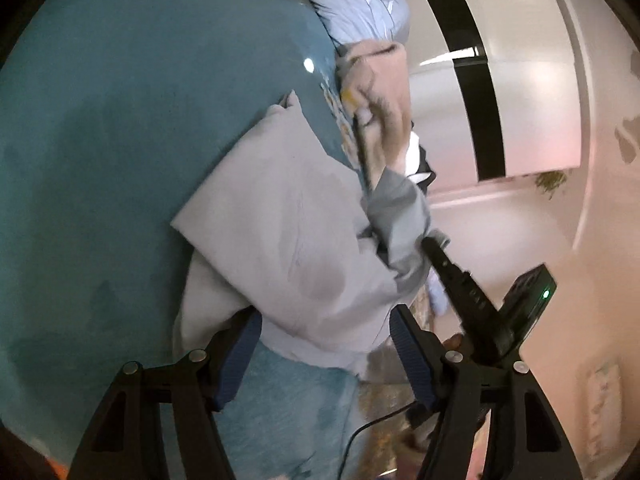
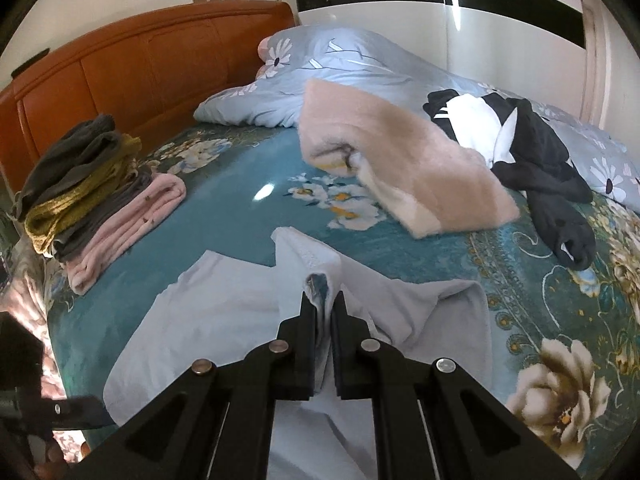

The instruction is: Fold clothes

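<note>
While the bed (image 2: 248,184) is carrying the pale grey garment (image 2: 208,320) at its near edge, long axis running toward the headboard, right gripper (image 2: 324,300) is clamping its bunched fold; left gripper (image 1: 324,344) is straddling the near hem, jaws apart, not pinching.
</note>
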A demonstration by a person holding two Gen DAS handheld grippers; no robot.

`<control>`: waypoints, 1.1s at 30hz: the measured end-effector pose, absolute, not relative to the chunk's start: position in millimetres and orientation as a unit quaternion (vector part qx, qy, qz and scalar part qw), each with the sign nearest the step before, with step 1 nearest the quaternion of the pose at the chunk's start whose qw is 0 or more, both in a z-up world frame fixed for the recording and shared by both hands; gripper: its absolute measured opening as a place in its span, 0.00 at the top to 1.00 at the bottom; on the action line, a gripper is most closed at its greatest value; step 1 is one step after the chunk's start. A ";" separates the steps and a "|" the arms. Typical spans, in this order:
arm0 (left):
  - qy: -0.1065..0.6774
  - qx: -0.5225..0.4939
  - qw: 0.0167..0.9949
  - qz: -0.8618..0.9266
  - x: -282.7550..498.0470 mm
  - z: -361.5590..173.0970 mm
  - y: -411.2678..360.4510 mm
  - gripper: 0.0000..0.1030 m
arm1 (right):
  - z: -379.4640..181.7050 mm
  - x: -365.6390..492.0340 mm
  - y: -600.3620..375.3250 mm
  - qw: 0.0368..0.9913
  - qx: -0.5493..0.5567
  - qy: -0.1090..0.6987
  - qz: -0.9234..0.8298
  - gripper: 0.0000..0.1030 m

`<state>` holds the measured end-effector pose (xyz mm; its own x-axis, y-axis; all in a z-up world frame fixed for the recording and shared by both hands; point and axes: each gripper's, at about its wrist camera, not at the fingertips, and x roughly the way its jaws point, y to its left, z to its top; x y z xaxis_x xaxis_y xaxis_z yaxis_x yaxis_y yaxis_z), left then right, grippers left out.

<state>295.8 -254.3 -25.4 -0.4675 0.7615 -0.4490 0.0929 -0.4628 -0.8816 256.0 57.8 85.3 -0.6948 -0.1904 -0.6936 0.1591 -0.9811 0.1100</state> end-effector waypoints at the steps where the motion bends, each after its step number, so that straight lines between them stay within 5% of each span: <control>1: -0.458 -0.462 0.223 0.726 295.8 -24.6 -253.7 0.58 | 84.7 255.7 58.6 0.095 0.380 -0.022 -0.920 0.94; 4: -0.441 -0.466 0.195 0.742 298.0 -22.8 -251.1 0.85 | 81.7 254.1 62.2 0.097 0.385 -0.029 -0.917 0.94; 6: -0.431 -0.461 0.183 0.754 300.4 -18.9 -249.5 0.91 | 79.0 253.1 68.1 0.104 0.392 -0.049 -0.913 0.94; 20: -0.373 -0.276 0.183 0.867 351.8 65.2 -252.4 0.95 | 93.4 270.3 161.9 0.284 0.301 -0.393 -0.821 0.95; 33: -0.240 -0.035 0.190 0.951 436.2 250.1 -229.9 0.95 | 286.8 412.8 170.0 0.366 -0.019 -0.254 -0.895 0.95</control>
<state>436.2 -229.9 250.1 -0.9253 0.3784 0.0250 -0.3451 -0.8127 -0.4695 412.8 170.0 286.8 -0.7311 -0.6461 0.2192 0.6649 -0.6028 0.4411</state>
